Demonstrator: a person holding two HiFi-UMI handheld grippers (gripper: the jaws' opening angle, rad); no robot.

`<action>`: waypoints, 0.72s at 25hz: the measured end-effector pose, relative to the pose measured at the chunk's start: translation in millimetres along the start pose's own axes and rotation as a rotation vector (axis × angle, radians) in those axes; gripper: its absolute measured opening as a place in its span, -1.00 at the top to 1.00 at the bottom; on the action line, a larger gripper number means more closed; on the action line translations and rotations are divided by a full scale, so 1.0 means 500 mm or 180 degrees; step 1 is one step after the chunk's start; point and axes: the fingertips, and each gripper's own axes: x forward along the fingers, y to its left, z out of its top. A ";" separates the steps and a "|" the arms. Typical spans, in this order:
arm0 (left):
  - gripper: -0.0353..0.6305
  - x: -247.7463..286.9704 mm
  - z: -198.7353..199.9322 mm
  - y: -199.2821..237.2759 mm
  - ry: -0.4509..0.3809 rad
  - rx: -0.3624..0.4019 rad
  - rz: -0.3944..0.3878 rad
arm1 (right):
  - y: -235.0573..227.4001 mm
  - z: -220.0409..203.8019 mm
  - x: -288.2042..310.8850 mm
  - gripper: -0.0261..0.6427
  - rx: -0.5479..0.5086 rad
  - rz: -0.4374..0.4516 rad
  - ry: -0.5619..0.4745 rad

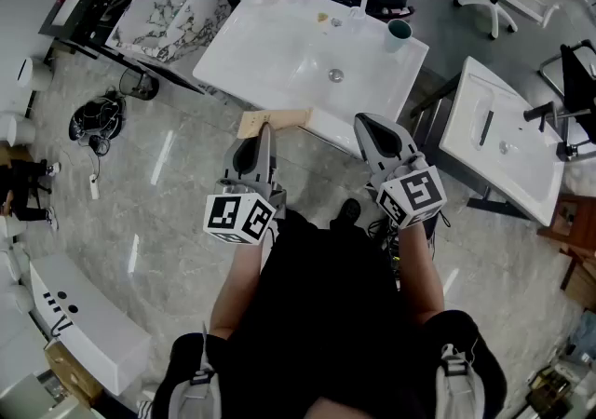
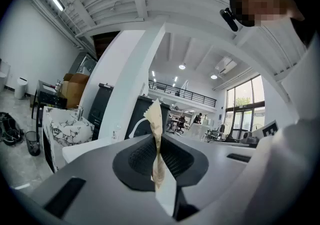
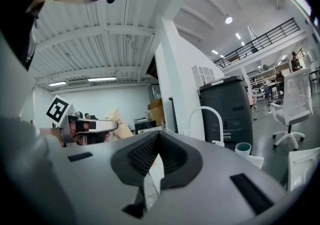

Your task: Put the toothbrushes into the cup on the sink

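Toothbrush packet [image 1: 282,118] clamped in left gripper [image 1: 265,132]; cup [image 1: 399,31] on sink [image 1: 270,54].

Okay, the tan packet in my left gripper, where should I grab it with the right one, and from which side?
Probably the free end of the tan packet, the stretch jutting right of the left gripper, toward the right gripper. Come in from the right, pads on its two broad faces: it is thin and flat, and that end is bare.

Left tool [image 1: 264,130]: jaws pinched on packet [image 1: 279,117], forearm bent, low before torso. Right tool [image 1: 369,123]: jaws together, level alongside.
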 end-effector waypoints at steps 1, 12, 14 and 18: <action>0.78 0.000 0.001 0.008 0.0010 -0.0003 0.0013 | 0.004 0.000 0.006 0.83 -0.0036 0.0008 0.0011; 0.78 -0.013 0.015 0.033 0.0013 0.0009 0.0048 | 0.034 0.015 0.028 0.83 -0.0095 0.0148 -0.0064; 0.78 -0.010 0.015 0.020 0.0018 0.0023 0.0024 | 0.020 0.018 0.015 0.83 0.0030 0.0145 -0.0142; 0.78 -0.009 0.008 -0.011 0.0038 0.0043 -0.0016 | -0.019 0.004 -0.021 0.83 0.0142 0.0025 -0.0150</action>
